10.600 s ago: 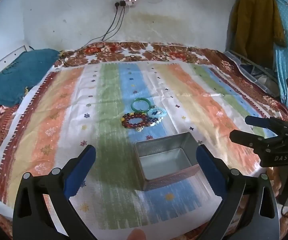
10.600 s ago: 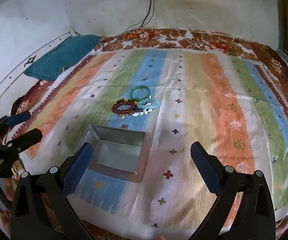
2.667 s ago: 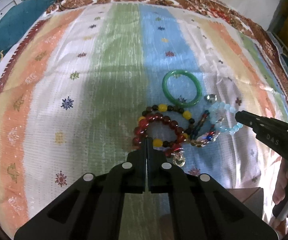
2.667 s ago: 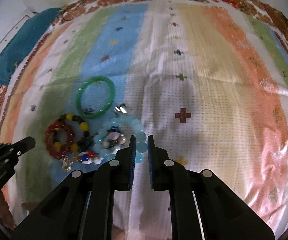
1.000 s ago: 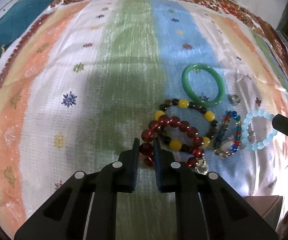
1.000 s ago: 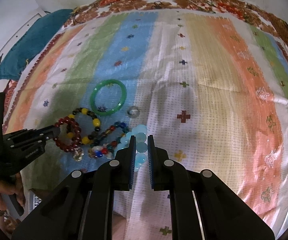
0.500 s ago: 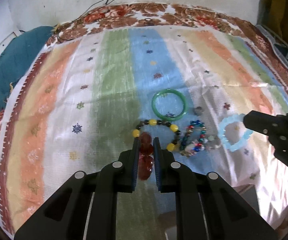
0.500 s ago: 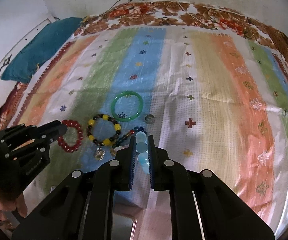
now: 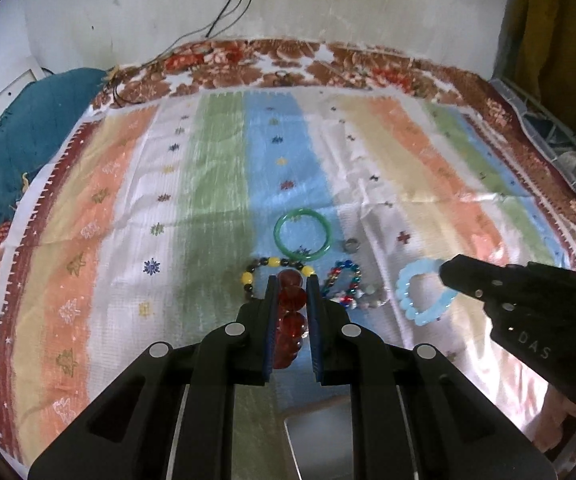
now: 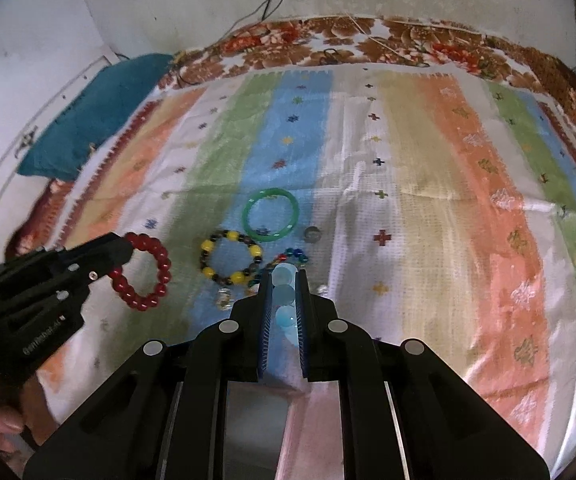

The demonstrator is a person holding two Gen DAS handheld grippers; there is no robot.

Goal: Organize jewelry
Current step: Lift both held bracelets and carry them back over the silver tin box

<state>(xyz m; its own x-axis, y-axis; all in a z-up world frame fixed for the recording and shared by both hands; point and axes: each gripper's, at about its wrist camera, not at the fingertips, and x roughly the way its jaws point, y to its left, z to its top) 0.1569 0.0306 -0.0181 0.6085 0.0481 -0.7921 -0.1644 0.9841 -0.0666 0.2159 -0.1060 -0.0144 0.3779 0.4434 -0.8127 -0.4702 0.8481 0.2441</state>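
Observation:
My left gripper (image 9: 291,280) is shut on a red bead bracelet (image 9: 291,300), which hangs off the striped cloth; the right wrist view shows this left gripper (image 10: 125,246) with the red bracelet (image 10: 163,264) as a loop. My right gripper (image 10: 283,276) is shut on a pale blue bead bracelet (image 10: 283,294), seen from the left as a ring (image 9: 406,300) at the right gripper (image 9: 446,270). A green bangle (image 9: 278,235), a yellow-and-dark bead bracelet (image 9: 246,279) and a multicoloured bead bracelet (image 9: 346,266) lie on the cloth.
A metal tin (image 9: 320,432) sits close below both grippers, partly hidden by their fingers. A small silvery ring (image 9: 351,245) lies right of the bangle. A teal cushion (image 9: 19,148) is at the far left, a wall with cables behind.
Both grippers have risen and drawn back, carrying the red and pale blue bracelets up off the cloth and away from the pile. The tin has come into view beneath them.

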